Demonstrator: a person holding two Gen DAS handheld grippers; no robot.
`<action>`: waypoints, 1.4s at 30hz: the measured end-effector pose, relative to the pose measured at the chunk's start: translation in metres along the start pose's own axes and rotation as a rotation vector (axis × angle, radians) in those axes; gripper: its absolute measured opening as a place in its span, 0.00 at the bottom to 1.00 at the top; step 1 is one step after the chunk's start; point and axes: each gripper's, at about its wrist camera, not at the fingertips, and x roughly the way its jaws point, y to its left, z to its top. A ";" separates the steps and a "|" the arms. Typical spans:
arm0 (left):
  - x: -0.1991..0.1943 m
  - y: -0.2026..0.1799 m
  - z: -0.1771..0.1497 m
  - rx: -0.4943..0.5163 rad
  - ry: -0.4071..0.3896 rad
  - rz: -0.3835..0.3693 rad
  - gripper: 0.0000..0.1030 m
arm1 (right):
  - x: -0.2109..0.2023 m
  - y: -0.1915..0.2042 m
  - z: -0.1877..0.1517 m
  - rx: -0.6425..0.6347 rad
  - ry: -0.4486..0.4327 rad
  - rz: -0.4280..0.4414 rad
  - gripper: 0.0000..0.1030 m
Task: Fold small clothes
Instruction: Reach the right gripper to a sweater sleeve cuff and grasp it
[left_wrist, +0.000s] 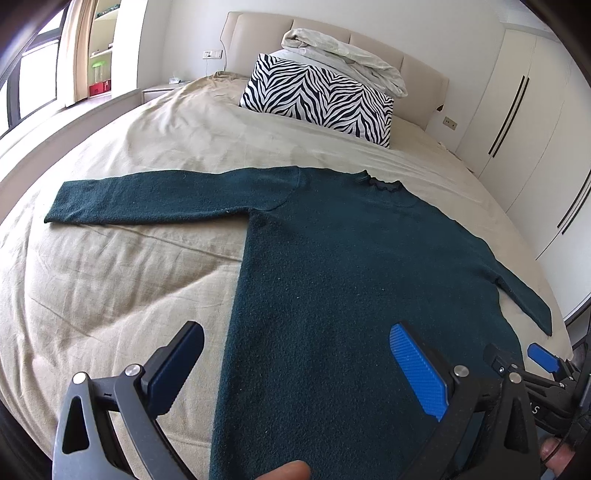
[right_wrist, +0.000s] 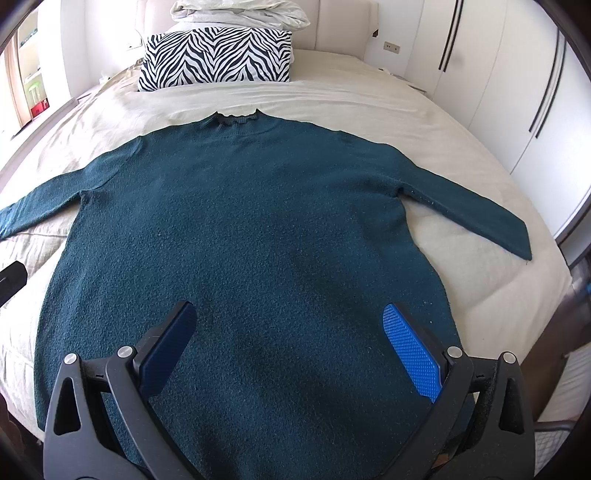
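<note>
A dark teal knitted sweater (left_wrist: 332, 258) lies flat on the bed, collar toward the headboard, both sleeves spread out to the sides. It also fills the right wrist view (right_wrist: 251, 229). My left gripper (left_wrist: 295, 354) is open and empty, hovering over the sweater's lower left edge. My right gripper (right_wrist: 288, 332) is open and empty above the sweater's lower middle. The right gripper's fingers (left_wrist: 543, 358) show at the right edge of the left wrist view. A tip of the left gripper (right_wrist: 11, 280) shows at the left edge of the right wrist view.
The bed has a beige cover (left_wrist: 110, 266). A zebra-print pillow (left_wrist: 317, 99) and a folded grey duvet (left_wrist: 343, 55) sit by the headboard. White wardrobes (right_wrist: 517, 92) stand along the right. A window and shelves (left_wrist: 99, 48) are at the left.
</note>
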 end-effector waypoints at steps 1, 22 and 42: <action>0.001 0.003 0.000 0.000 -0.002 -0.004 1.00 | 0.002 0.000 0.000 0.012 -0.004 0.012 1.00; 0.084 -0.003 0.023 -0.033 0.139 -0.151 1.00 | 0.123 -0.340 0.009 1.048 -0.158 0.324 0.85; 0.163 -0.056 0.062 0.026 0.225 -0.304 0.79 | 0.230 -0.530 0.064 1.219 -0.241 0.148 0.08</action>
